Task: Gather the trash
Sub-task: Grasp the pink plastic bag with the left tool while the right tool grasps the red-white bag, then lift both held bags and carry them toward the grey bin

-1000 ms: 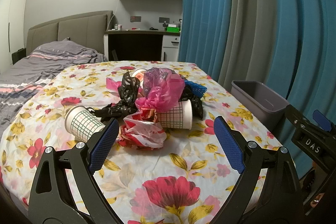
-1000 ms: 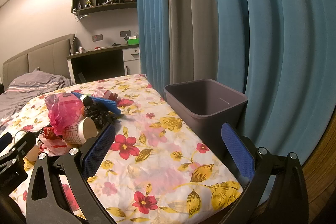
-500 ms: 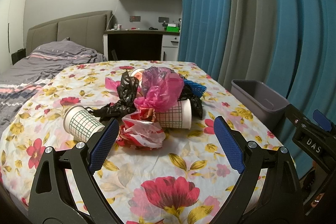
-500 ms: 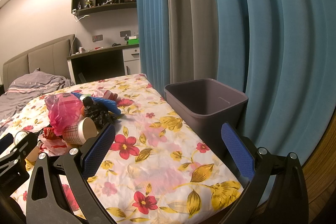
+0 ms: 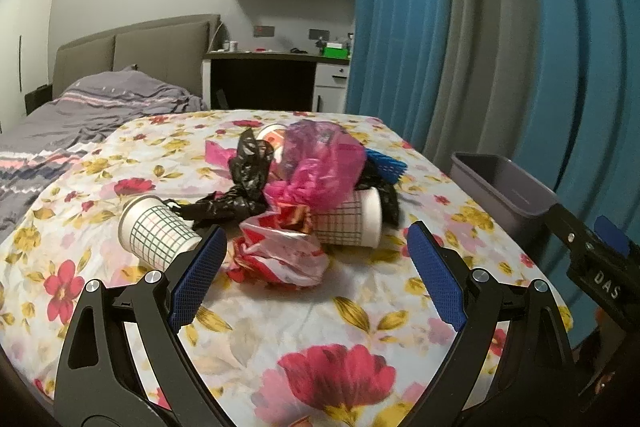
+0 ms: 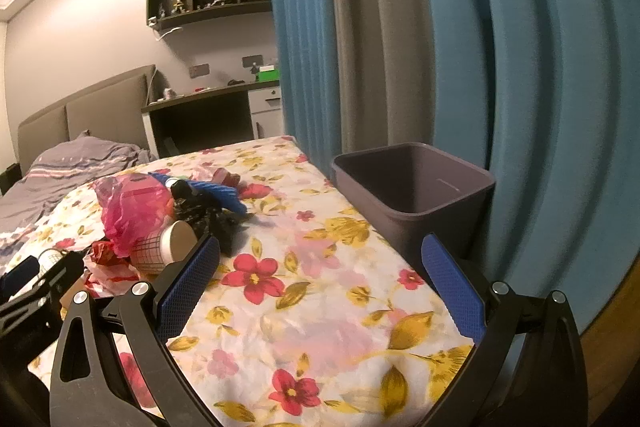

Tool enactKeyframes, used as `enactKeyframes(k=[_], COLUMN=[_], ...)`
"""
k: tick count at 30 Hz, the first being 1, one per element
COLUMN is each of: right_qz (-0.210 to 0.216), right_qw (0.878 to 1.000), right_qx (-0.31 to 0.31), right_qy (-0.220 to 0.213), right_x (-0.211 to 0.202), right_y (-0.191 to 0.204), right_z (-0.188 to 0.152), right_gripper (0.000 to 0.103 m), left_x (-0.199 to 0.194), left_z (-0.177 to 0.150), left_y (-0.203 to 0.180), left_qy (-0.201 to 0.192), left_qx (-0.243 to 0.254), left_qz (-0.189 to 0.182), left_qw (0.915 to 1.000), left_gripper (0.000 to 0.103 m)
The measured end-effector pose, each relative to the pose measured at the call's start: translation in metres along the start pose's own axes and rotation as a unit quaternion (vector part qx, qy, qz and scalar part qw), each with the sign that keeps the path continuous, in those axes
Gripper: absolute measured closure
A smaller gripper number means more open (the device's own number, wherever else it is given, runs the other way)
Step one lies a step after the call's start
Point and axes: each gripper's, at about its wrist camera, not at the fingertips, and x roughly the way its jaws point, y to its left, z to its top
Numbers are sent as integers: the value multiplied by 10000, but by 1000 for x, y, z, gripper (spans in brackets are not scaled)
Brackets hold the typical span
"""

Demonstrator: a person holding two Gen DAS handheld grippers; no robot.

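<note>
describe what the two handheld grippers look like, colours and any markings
Both are alike: the left gripper and the right gripper have black plastic frames with triangular cut-outs, silver screw heads at the joints, and blue pads textured with a fine grid. The right gripper's side, seen from the left camera, carries white lettering "DAS".

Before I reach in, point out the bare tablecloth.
Bare cloth: near edge between left gripper and red-and-white wrapper; strip between black bag and grey bin. Crowded: mid-table pile around pink bag and checked cups.
</note>
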Motion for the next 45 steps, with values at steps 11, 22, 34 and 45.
enactKeyframes(k=[11,22,34,45], right_qz=[302,560,887,1469], right_qw=[9994,9980,9947,9855], right_qx=[-52,-151,-303,-583], right_qy=[135,260,430,622], right_x=[30,49,67,67], right_y=[19,27,43,76], right_z=[-5,-4,-7,-16], right_gripper=[5,10,17,32], left_x=[30,95,109,47], left_z=[23,50,50,62], left_y=[19,16,23,53], left_qy=[-7,447,537,-267], left_qx=[-66,-116,-284,-642], left_qz=[3,-212,-482,-262], left_qw=[10000,9987,9970,9972], left_gripper=[14,36,77,83])
